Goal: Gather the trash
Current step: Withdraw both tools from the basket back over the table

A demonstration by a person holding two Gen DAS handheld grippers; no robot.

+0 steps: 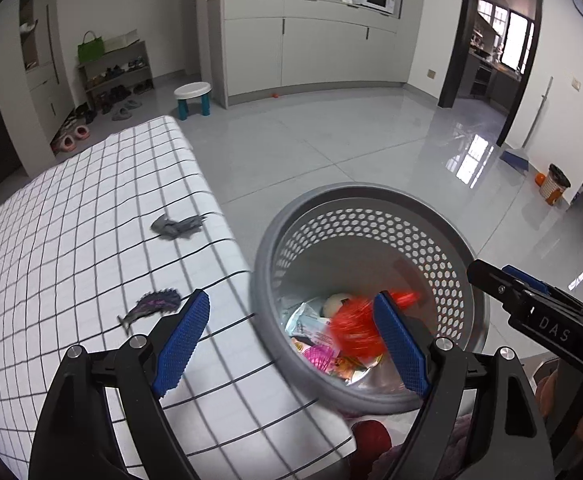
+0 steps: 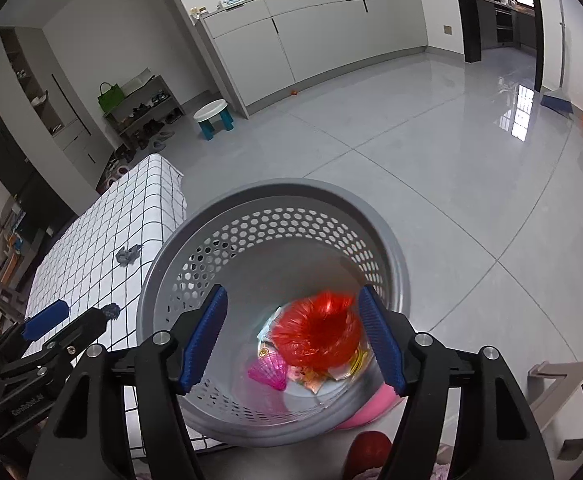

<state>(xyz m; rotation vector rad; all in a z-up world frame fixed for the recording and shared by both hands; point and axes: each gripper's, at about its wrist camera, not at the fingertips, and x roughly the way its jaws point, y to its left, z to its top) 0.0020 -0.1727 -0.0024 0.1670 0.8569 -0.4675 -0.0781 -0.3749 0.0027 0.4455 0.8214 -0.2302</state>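
Right gripper (image 2: 291,334) hangs over the bin (image 2: 395,256), jaws apart, pads off the red bag (image 2: 317,336), which is blurred and sits loose inside among wrappers; the drop looks done or nearly so. No need to reach lower, just lift clear of the rim. Left gripper (image 1: 287,340) is wide and empty at the bed's (image 1: 71,220) edge nearest the bin. Two scraps are left: a purple one (image 1: 153,306) near that edge, a grey one (image 1: 177,226) further along it. Likely next: take the purple one, coming down flat on the sheet.

glossy grey tile floor (image 1: 371,136), white cabinets (image 1: 307,52)
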